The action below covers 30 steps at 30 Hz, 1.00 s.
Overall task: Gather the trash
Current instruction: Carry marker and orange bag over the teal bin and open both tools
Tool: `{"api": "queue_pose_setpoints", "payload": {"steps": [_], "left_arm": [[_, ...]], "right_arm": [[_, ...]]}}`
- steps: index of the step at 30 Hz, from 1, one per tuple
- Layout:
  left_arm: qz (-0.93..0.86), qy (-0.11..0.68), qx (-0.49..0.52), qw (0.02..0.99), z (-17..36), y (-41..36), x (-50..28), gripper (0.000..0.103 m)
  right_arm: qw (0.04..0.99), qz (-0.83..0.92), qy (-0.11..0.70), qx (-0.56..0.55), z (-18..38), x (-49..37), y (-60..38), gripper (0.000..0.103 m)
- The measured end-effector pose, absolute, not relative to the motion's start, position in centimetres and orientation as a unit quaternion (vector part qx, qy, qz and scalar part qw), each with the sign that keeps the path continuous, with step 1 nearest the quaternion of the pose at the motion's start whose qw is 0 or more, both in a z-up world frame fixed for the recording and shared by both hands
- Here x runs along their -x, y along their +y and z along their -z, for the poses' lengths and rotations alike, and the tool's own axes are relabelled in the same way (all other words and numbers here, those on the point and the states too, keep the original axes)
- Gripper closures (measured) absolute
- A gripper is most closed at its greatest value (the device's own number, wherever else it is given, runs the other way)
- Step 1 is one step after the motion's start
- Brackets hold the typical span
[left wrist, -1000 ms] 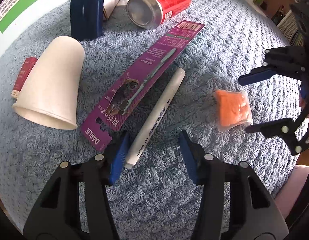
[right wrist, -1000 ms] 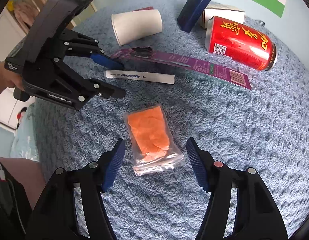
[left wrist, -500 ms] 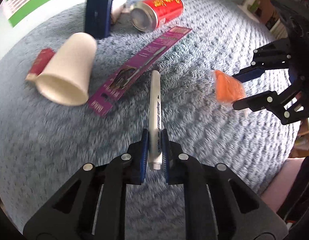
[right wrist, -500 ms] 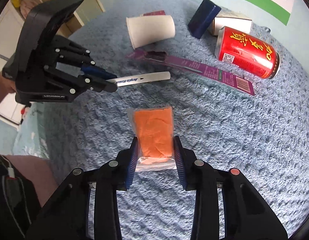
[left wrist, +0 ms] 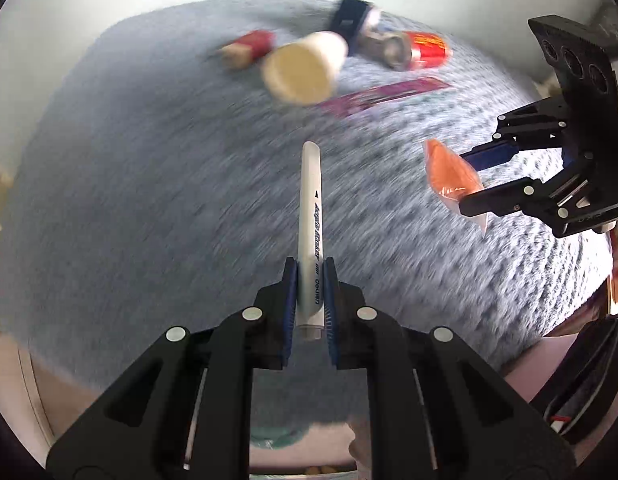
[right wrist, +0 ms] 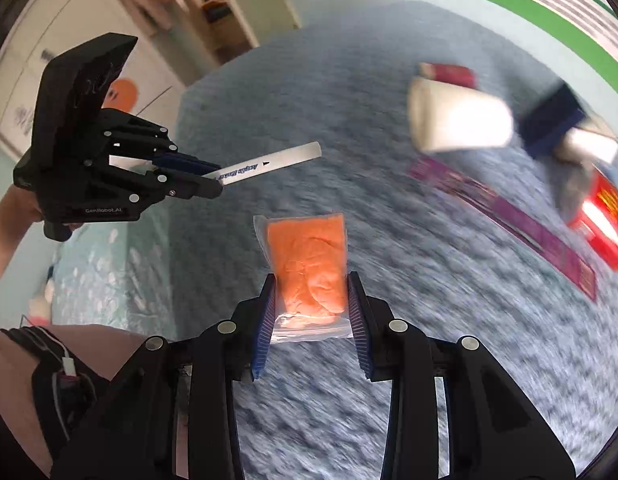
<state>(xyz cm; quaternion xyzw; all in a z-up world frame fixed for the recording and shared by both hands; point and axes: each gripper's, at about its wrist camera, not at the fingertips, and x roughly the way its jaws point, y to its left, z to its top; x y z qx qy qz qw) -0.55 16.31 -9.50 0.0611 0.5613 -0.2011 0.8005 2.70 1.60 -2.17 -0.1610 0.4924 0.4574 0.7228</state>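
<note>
Two handheld black tongs w/ blue pads over a blue-grey fluffy blanket (left wrist: 149,200).

Left tongs (left wrist: 310,300), bottom centre of the left wrist view, are clamped on a white marker pen (left wrist: 311,216) near its rear end. Pen's long axis runs straight up the frame, in line w/ the tongs, tip pointing away toward frame centre; it's lifted clear of the blanket. In the right wrist view the same pen (right wrist: 269,164) sticks out right and slightly upward from those tongs at upper left.

Right tongs (right wrist: 311,312), bottom centre of the right wrist view, are clamped on the lower part of a clear bag w/ orange filling (right wrist: 307,268). Bag's long axis points up the frame, also off the blanket.

Blurred on the blanket toward the top: paper cup (left wrist: 305,66) on its side, red can (left wrist: 421,50), long purple card pack (left wrist: 385,94), dark blue case (left wrist: 351,20), small red box (left wrist: 251,46).
</note>
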Motion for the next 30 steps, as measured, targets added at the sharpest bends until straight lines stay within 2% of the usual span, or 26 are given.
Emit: {"api": "queue_pose_setpoints", "payload": {"steps": [16,30], "left_arm": [[-0.019,0.591,0.108,0.799,11.4,30.7,16.5,0.092],[-0.128,0.599,0.262,0.746,17.3,34.2,28.3,0.092]], "right_arm": [[0.549,-0.632,0.467,0.285,4.1,5.5,21.8,0.067],[0.396,-0.690,0.470,0.383,9.6,15.8,31.5,0.067]]}}
